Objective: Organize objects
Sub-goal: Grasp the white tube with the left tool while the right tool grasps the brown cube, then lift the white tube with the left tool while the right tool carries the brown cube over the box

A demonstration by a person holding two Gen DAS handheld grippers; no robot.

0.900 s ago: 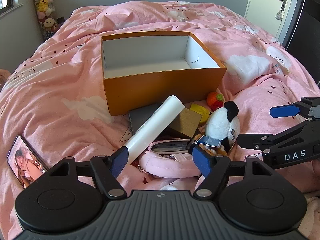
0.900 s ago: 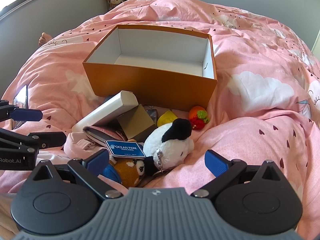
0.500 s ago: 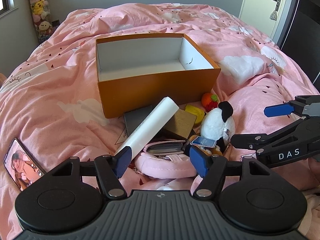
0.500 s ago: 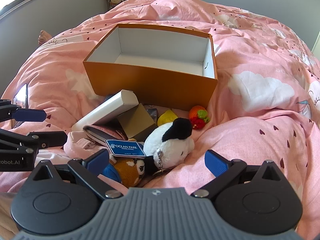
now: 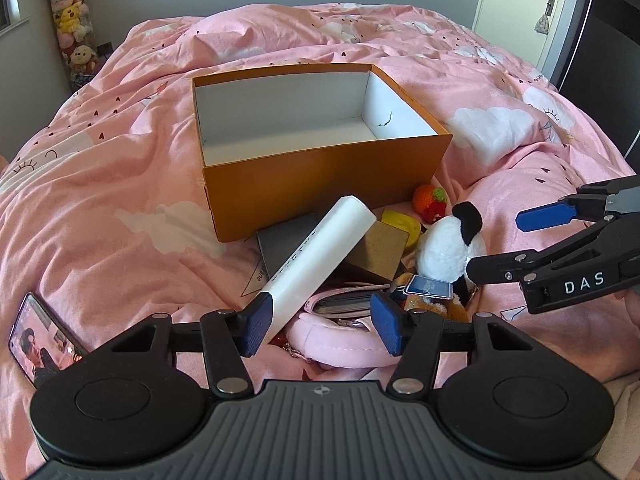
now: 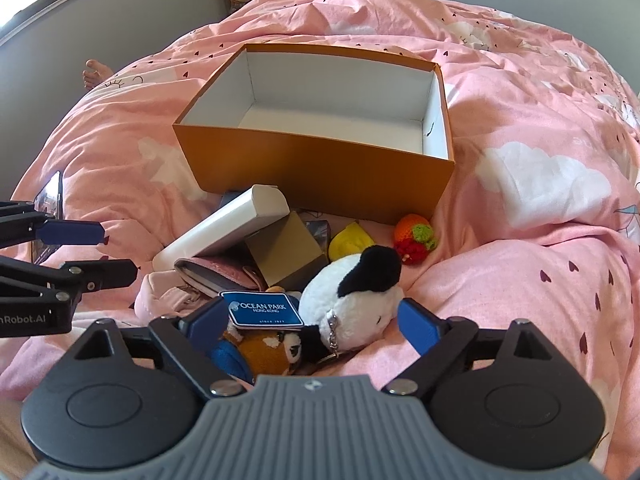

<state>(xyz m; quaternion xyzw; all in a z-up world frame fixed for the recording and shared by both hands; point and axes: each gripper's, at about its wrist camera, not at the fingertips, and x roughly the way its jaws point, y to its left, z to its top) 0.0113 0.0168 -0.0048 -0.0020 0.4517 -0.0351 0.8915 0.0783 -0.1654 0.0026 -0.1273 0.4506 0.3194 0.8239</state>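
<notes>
An empty orange box with a white inside stands on the pink bedcover. A pile lies in front of it: a long white box, a small brown carton, a panda plush, a brown plush with a blue tag, a pink pouch, a yellow piece and an orange crochet fruit. My left gripper hovers open over the pouch, its left finger beside the white box's near end. My right gripper is open, its fingers on either side of the two plush toys.
A phone with a lit screen lies on the cover at the left. The pink bedcover bulges in folds right of the pile. A person's foot shows at the bed's far left edge. A door is behind at the right.
The left gripper has tilted up a little, so the box sits lower in its view, and its jaws have narrowed slightly. The right gripper has barely moved.
</notes>
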